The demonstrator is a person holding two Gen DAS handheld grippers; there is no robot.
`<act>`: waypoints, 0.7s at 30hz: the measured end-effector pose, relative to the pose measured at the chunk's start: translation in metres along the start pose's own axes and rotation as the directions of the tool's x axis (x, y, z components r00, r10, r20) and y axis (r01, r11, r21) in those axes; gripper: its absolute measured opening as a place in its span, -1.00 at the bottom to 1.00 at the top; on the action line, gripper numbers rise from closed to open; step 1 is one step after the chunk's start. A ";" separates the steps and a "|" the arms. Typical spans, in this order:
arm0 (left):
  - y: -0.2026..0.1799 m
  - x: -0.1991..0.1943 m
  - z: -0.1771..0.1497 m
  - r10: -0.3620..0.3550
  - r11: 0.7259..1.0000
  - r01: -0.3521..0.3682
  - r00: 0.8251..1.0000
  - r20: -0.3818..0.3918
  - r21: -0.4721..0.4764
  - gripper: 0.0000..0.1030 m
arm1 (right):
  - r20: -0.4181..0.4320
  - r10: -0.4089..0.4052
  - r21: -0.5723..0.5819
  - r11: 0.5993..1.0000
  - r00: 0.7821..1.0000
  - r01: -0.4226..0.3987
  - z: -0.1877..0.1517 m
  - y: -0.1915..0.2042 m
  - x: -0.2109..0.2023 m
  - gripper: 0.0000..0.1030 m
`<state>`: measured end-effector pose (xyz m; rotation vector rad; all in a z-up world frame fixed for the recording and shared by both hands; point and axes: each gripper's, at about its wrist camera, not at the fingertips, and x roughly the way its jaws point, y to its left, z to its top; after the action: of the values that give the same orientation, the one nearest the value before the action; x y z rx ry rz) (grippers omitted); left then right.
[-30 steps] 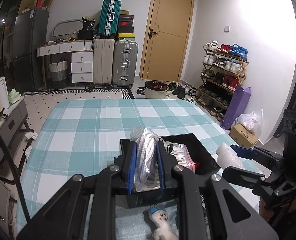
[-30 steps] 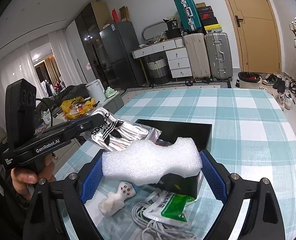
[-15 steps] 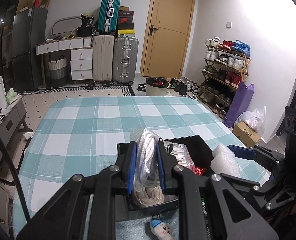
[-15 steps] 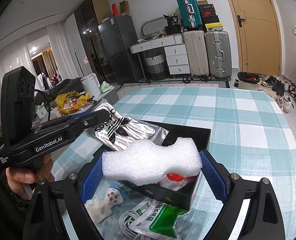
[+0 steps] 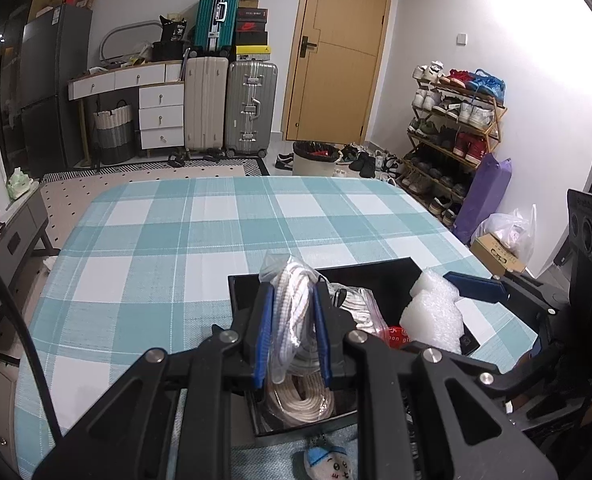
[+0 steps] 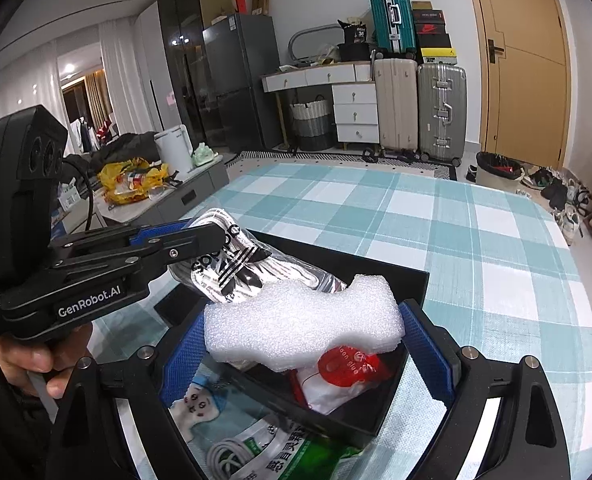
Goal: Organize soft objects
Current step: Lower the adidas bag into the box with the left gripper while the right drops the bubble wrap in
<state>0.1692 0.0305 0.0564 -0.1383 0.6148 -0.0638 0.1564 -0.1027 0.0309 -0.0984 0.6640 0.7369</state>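
The checked counter [image 5: 168, 240] carried a black box [image 6: 399, 276] at about five o'clock of the left view. The right tool [image 6: 301, 330] gripped a white foam block [image 6: 296, 320] by its two ends, over the box's near half; I judged it very light and springy, best held across its length with gentle pressure. The left tool [image 5: 294, 334] was pinched narrow on a clear bag of white laces [image 5: 292, 304] — slippery film, soft inside, likely to slide unless taken through the bundle. The bag read "adidas" in the right view; the left tool's body read "GenRobot.AI". A red-labelled pouch [image 6: 347, 368] lay in the box, a small doll [image 6: 194, 400] outside at seven o'clock.
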 end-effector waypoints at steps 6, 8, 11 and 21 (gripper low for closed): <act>-0.003 0.009 -0.003 0.009 1.000 -0.008 1.000 -0.015 0.023 -0.66 | -0.016 -0.039 -0.029 0.999 0.999 0.038 0.001 -0.003 0.010 0.79; -0.003 0.012 -0.003 0.011 0.999 -0.010 1.000 -0.024 0.031 -0.65 | -0.022 -0.036 -0.040 0.999 0.999 0.035 0.001 -0.003 0.012 0.79; -0.003 0.016 -0.004 0.007 1.000 -0.005 0.999 -0.050 0.026 -0.63 | -0.024 -0.037 -0.054 0.998 0.999 0.036 0.002 -0.004 0.012 0.85; -0.006 0.001 -0.004 0.007 0.999 -0.005 0.999 -0.049 0.047 0.07 | 0.033 -0.069 0.041 0.997 0.997 0.068 -0.009 -0.019 -0.027 0.98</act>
<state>0.1677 0.0240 0.0530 -0.0898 0.6628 -0.0761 0.1489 -0.1360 0.0370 -0.0714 0.6393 0.6575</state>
